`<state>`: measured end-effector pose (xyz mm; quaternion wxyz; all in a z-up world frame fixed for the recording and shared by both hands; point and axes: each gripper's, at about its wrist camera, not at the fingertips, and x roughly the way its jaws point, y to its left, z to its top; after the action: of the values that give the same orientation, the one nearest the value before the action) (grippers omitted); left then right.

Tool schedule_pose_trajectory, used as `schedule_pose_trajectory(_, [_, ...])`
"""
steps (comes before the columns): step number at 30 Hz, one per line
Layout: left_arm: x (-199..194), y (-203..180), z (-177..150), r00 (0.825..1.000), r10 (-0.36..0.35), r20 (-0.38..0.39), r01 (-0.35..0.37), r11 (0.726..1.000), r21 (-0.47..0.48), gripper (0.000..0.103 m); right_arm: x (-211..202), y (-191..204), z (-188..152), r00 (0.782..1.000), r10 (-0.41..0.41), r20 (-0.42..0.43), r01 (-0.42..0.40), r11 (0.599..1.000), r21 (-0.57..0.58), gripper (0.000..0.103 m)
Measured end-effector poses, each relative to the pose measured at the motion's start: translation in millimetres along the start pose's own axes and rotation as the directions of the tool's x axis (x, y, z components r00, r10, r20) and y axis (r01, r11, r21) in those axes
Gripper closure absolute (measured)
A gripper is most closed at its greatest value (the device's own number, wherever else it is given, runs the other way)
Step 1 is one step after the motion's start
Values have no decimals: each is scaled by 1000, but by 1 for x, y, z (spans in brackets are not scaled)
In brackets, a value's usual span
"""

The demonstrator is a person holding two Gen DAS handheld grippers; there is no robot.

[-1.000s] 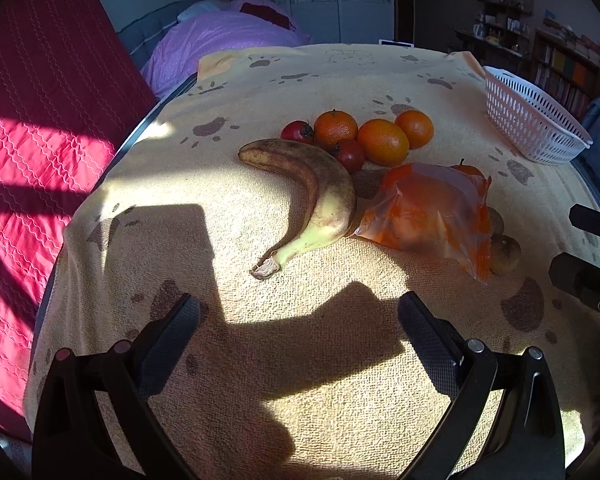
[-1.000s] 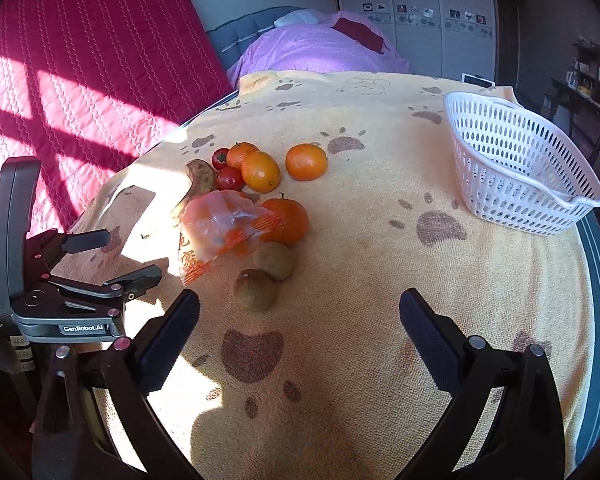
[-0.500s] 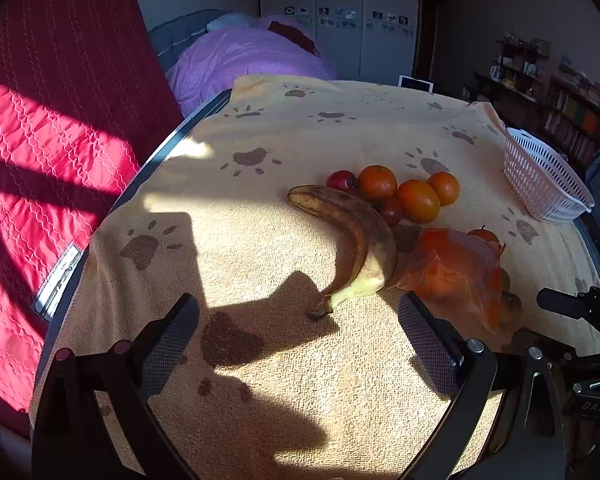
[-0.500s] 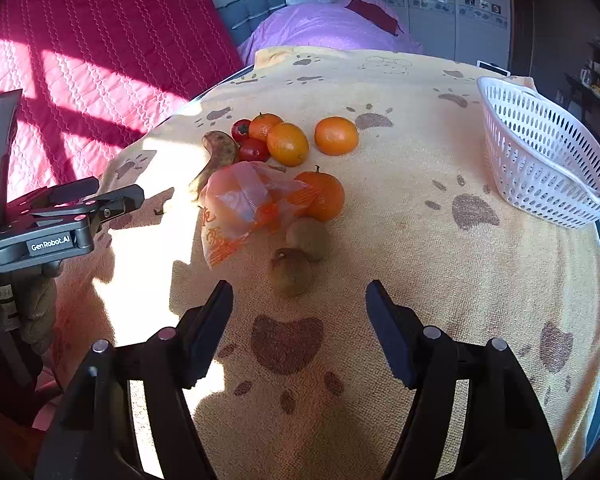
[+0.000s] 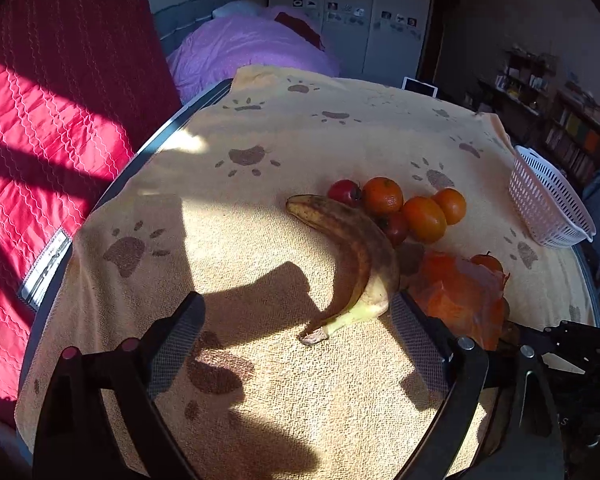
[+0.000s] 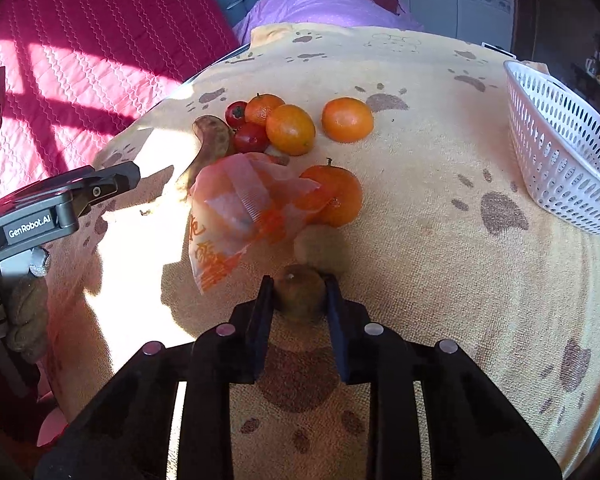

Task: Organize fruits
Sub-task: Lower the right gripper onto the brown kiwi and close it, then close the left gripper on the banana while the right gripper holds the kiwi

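My right gripper (image 6: 299, 292) is shut on a brown kiwi (image 6: 299, 294) low on the paw-print cloth. A second kiwi (image 6: 322, 246) lies just beyond it, next to an orange (image 6: 336, 196) and an orange plastic bag (image 6: 240, 208). Further off lie a spotted banana (image 6: 212, 144), two small red fruits (image 6: 236, 114) and several oranges (image 6: 347, 119). My left gripper (image 5: 296, 320) is open and empty, its fingers on either side of the banana's (image 5: 356, 252) stem end, a little above the cloth. The white basket (image 6: 560, 152) stands empty at the right.
The round table (image 5: 100, 196) has a dark rim, with a red quilt (image 5: 40, 140) close on the left. A purple bed (image 5: 252, 48) and cupboards are behind. The basket (image 5: 548, 200) sits at the table's far right edge.
My right gripper moved forward and closed on the near kiwi. My left gripper drew back and swung left, so the banana now sits between its open fingers.
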<state>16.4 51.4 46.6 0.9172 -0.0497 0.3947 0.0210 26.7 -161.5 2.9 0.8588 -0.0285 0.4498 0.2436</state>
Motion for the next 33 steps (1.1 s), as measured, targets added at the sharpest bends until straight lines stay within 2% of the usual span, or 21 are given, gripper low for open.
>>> schedule_pose_trajectory(2, [7, -3, 6, 999, -24, -22, 23, 1000, -15, 18, 0, 0, 0, 1000, 1, 3, -1, 1000, 1, 77])
schedule_pose_trajectory(8, [31, -20, 23, 994, -84, -74, 81, 995, -52, 19, 1, 0, -3, 1000, 7, 10, -7, 1000, 5, 77])
schedule_pose_trajectory(12, [49, -35, 28, 995, -44, -87, 43, 999, -20, 19, 2, 0, -3, 1000, 3, 13, -3, 1000, 0, 76])
schedule_pose_trajectory(14, [56, -39, 29, 996, -7, -90, 7, 1000, -3, 26, 2, -1, -4, 1000, 7, 14, -7, 1000, 3, 76])
schedule_pose_trajectory(17, [65, -38, 28, 995, -8, -102, 6, 1000, -18, 36, 2, -1, -4, 1000, 13, 15, -14, 1000, 8, 76])
schedule_pose_trajectory(18, [67, -35, 29, 994, -18, -105, 15, 999, -30, 36, 1, -1, -4, 1000, 14, 15, -14, 1000, 8, 76])
schedule_pose_trajectory(20, [68, -31, 28, 992, -71, -108, 65, 996, -55, 47, 1, -1, -4, 1000, 16, 16, -16, 1000, 10, 76])
schedule_pose_trajectory(22, [66, -29, 25, 989, -115, -96, 108, 992, -69, 56, 1, -1, -4, 1000, 16, 16, -16, 1000, 10, 76])
schedule_pose_trajectory(23, [64, -29, 23, 986, -143, -85, 137, 988, -72, 66, 1, -1, -4, 1000, 15, 17, -15, 1000, 9, 76])
schedule_pose_trajectory(27, [60, -23, 17, 982, -185, -50, 179, 979, -101, 67, 1, -1, -5, 1000, 15, 19, -15, 1000, 10, 76])
schedule_pose_trajectory(33, [45, -15, 16, 982, -185, 22, 186, 974, -132, 69, -1, -2, -4, 1000, 17, 25, -17, 1000, 15, 76])
